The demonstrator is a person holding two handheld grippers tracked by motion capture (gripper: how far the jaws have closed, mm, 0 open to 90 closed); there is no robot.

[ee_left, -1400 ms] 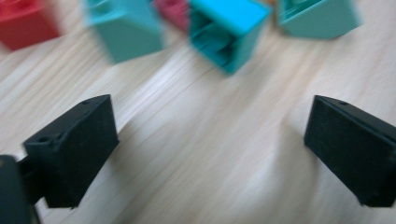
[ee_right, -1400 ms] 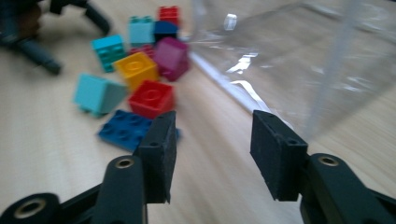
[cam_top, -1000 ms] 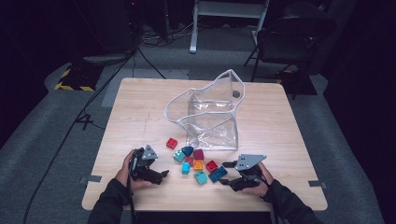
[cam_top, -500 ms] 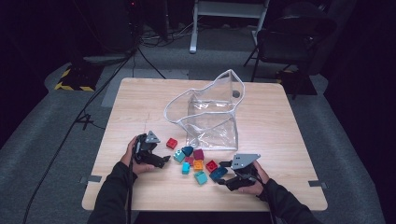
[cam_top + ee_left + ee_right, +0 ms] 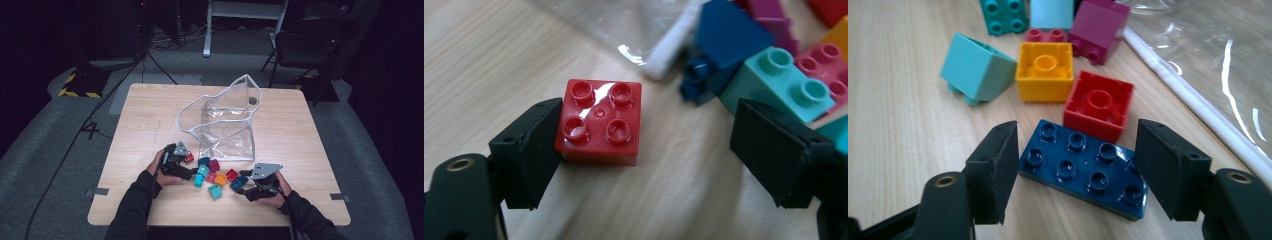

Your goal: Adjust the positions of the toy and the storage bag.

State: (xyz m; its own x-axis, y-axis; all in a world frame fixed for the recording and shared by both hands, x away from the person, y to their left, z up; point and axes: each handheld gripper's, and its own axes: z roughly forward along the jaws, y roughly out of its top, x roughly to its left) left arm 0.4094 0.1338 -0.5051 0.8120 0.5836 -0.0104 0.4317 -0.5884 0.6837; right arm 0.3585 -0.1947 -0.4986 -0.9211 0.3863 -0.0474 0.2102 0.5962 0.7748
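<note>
A square red brick (image 5: pixel 600 121), studs up, lies flat on the table; a long dark-blue brick (image 5: pixel 1083 169), studs up, lies flat just beside other bricks.

Red four-stud brick (image 5: pixel 600 121): in the high view, lying mostly hidden behind the left gripper (image 5: pixel 186 165). Dark blue eight-stud brick (image 5: pixel 1083 168): its far right corner sitting behind one of the right gripper's fingers (image 5: pixel 1168 167). Orange brick (image 5: pixel 838 31): running off the picture's right edge. Clear bag (image 5: pixel 1208 55): running off the top and right edges.

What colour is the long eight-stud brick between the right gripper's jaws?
Dark blue brick, clearest in the right gripper view.
</note>
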